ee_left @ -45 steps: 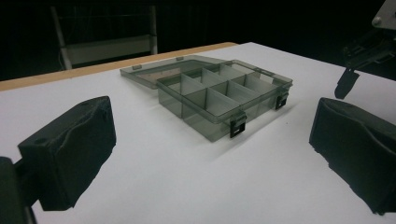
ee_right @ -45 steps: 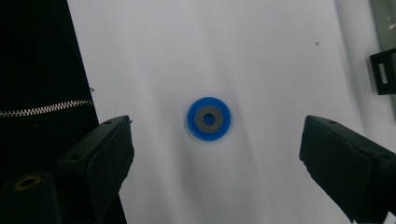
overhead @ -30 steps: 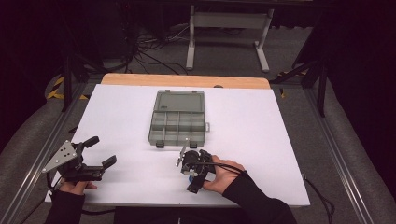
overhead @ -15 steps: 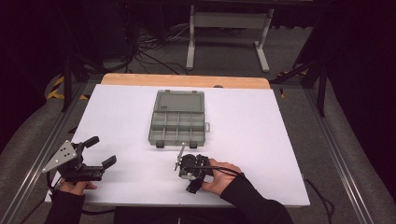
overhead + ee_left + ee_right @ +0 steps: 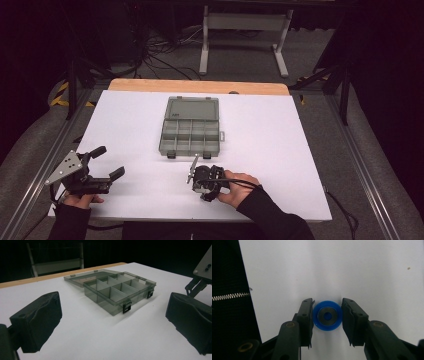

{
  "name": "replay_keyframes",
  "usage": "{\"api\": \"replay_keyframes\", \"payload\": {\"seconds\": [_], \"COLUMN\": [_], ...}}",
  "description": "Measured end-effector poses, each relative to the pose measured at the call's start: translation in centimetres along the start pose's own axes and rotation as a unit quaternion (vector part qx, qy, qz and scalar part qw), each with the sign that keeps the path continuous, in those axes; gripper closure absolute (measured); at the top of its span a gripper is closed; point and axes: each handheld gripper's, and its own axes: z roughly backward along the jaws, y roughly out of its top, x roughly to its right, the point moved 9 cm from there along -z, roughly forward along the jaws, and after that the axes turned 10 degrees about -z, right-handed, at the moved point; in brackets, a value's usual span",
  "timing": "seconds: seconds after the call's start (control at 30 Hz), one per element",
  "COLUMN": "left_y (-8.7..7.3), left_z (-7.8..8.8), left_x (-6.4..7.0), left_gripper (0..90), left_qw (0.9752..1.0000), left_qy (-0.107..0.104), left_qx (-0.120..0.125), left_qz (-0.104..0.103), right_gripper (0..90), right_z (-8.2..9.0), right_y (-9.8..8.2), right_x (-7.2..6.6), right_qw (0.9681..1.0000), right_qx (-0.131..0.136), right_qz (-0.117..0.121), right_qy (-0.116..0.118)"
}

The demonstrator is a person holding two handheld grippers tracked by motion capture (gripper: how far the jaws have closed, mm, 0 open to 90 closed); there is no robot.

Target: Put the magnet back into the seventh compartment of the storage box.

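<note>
Right gripper closes around a blue disc

Since a moment ago the right gripper (image 5: 202, 184) has drawn back toward the lower centre of the high view, away from the grey compartment box (image 5: 191, 132). Its own camera reveals a blue disc (image 5: 327, 316) with a dark metal centre lying flat on the white table (image 5: 280, 150), both jaws touching its rim. The left gripper (image 5: 102, 167), lower left, is spread wide and holds nothing.
</note>
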Motion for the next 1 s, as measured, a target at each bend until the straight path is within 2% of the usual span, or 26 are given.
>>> {"api": "replay_keyframes", "payload": {"seconds": [0.4, 0.7, 0.77, 1.0], "left_y": [0.0, 0.0, 0.0, 0.0], "left_z": [0.0, 0.0, 0.0, 0.0], "left_x": [0.0, 0.0, 0.0, 0.0], "left_gripper": [1.0, 1.0, 1.0, 1.0], "left_qw": [1.0000, 1.0000, 1.0000, 1.0000], "left_qy": [0.000, -0.001, 0.000, 0.000], "left_qx": [-0.001, -0.001, -0.001, -0.002], "left_qz": [0.000, 0.000, 0.000, 0.000], "right_gripper": [62.0, 61.9, 61.9, 61.9], "right_z": [2.0, 3.9, 4.5, 6.2], "right_y": [0.4, 0.8, 0.9, 1.3], "right_x": [0.2, 0.9, 1.2, 1.9], "right_qw": [0.9997, 0.9992, 0.9990, 0.9982], "right_qx": [0.022, 0.039, 0.043, 0.058], "right_qz": [0.006, -0.003, -0.014, -0.015], "right_qy": [0.004, -0.001, -0.001, -0.008]}}
